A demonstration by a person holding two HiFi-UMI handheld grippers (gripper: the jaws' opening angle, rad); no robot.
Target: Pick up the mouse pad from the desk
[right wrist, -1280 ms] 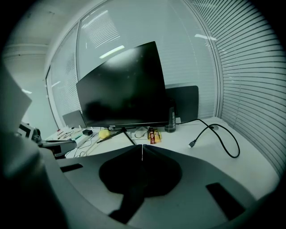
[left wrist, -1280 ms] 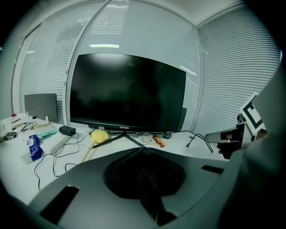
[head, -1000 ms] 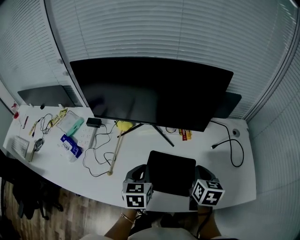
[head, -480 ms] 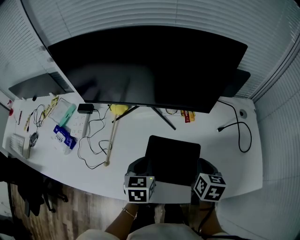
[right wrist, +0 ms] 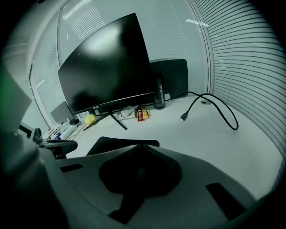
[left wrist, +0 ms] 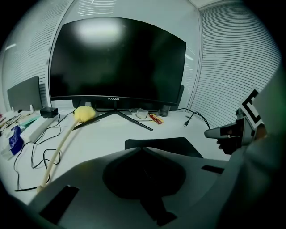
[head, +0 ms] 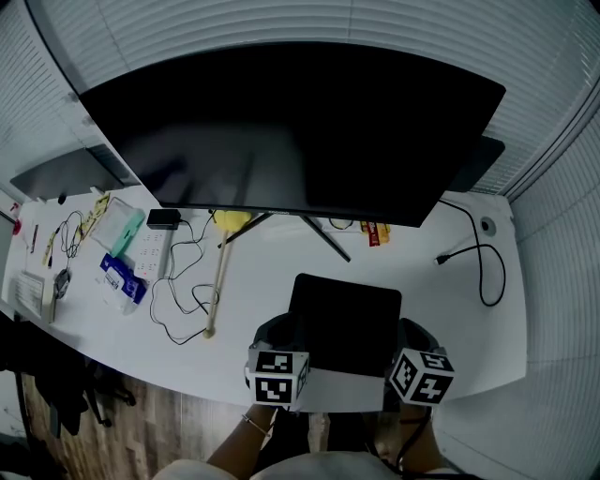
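lighting: pretty dim, cool grey, daylight leaking through blinds [head: 422, 28] | glare: soft blob on monitor [left wrist: 100, 31] top | lens: heavy fisheye, black vignette corners in gripper views | focus: near foreground mushy

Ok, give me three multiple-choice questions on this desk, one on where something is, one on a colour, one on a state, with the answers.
1. Where does the flat black rectangular mouse pad lie?
A. At the far left end of the desk.
B. In front of the big black monitor's stand, near the white desk's front edge.
C. Leaning upright against the window blinds.

2. What colour is the round head of the long wooden stick?
A. Red.
B. Blue.
C. Yellow.

3. How do the left gripper's tongs stand?
A. Closed together.
B. Wide apart.
C. Clamped on the stick.

Answers:
1 B: the head view shows the pad lying just before the stand's legs.
2 C: the head is yellow in the head view and in the left gripper view.
3 A: the left gripper view shows them meeting at a tip.
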